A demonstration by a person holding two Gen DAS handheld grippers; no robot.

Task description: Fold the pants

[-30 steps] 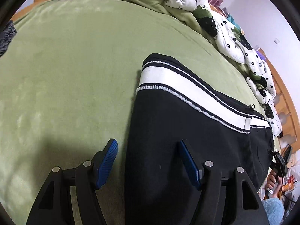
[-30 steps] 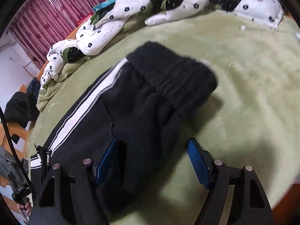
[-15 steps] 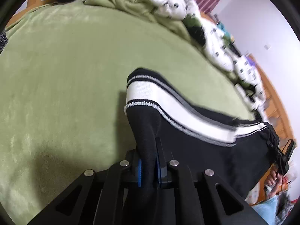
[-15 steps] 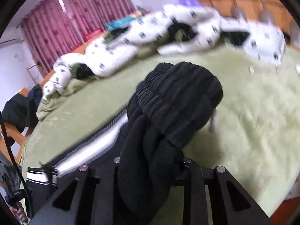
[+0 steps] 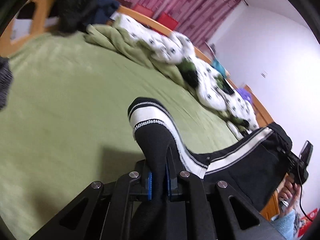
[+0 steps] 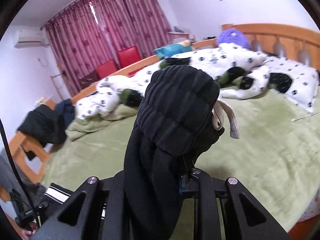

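Lift-for-fold step: left gripper (image 5: 159, 182) clamped on pants (image 5: 236, 164) hem, right gripper (image 6: 160, 182) clamped on waistband (image 6: 180, 108), both off bed (image 5: 70, 100); next prob. carry one end over the other, evenly.

Black pants (image 5: 246, 170) with white side stripe, green blanket (image 5: 66, 104), white black-flowered quilt (image 6: 230, 60), crimson curtains (image 6: 112, 30).
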